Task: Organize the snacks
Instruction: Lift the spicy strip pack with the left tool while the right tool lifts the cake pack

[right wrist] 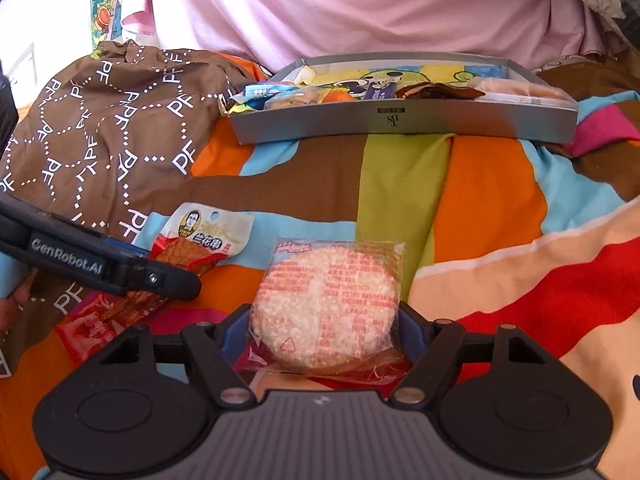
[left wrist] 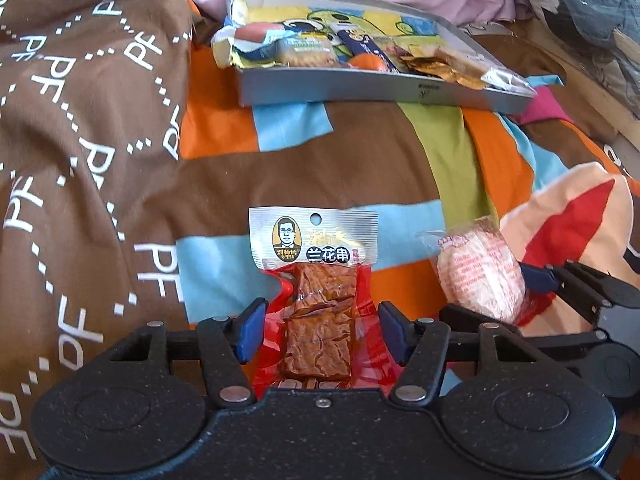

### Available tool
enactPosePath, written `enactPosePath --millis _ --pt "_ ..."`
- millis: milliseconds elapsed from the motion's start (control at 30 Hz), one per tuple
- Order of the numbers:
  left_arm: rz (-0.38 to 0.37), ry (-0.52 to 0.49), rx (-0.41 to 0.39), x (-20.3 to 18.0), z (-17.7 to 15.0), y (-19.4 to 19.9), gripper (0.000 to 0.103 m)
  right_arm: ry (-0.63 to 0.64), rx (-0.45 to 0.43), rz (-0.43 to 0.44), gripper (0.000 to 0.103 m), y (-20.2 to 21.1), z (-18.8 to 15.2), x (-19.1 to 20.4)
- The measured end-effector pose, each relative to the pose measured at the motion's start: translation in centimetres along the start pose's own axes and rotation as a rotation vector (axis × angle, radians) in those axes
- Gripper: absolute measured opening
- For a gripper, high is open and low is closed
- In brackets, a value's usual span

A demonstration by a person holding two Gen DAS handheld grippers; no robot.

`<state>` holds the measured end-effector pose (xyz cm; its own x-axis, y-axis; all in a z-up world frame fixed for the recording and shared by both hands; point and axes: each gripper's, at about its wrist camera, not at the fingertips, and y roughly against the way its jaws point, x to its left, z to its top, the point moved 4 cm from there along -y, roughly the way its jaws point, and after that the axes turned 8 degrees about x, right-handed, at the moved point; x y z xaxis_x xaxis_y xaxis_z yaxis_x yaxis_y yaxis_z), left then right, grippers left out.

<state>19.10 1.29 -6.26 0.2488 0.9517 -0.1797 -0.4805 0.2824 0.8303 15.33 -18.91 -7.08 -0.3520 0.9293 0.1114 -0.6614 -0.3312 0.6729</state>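
Observation:
A red packet of dried tofu (left wrist: pixel 320 320) with a silver header lies lengthwise between the blue pads of my left gripper (left wrist: pixel 322 326), which press on its two long edges. It also shows in the right wrist view as the tofu packet (right wrist: pixel 208 242), under the left gripper's black finger (right wrist: pixel 120 272). A round rice cake (right wrist: pixel 326 306) in a clear wrapper with red print fills my right gripper (right wrist: pixel 326 326), whose pads touch both its sides. From the left, the rice cake (left wrist: pixel 480 276) sits tilted between the right gripper's fingers (left wrist: pixel 540 278). Both sit just over the bedspread.
A grey tray (right wrist: pixel 400 126), also seen as the tray (left wrist: pixel 360 90), rests further back on the patchwork bedspread (left wrist: pixel 320 168) and holds several wrapped snacks. A brown printed cloth (left wrist: pixel 80 120) is bunched at the left. Pink fabric (right wrist: pixel 360 8) lies behind the tray.

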Motion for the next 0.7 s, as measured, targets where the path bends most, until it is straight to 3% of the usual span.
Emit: enactPosePath --millis 167,367,567,700 --pt "-0.005 0.0 0.007 -0.1 -0.1 -0.1 0.069 0.025 0.021 -0.008 0.087 -0.5 0.0 0.4" --pt "-0.008 -0.029 0.016 -0.7 -0.4 -0.1 0.08 0.054 0.026 -0.038 0.089 -0.6 0.0 0.8" --pt "0.004 -0.06 0.023 -1.0 -0.6 -0.5 0.08 0.045 0.019 -0.084 0.089 -0.8 0.1 0.5" --pt "0.026 -0.086 0.022 -1.2 -0.6 -0.7 0.075 0.055 0.02 -0.1 0.09 -1.2 0.3 0.7"
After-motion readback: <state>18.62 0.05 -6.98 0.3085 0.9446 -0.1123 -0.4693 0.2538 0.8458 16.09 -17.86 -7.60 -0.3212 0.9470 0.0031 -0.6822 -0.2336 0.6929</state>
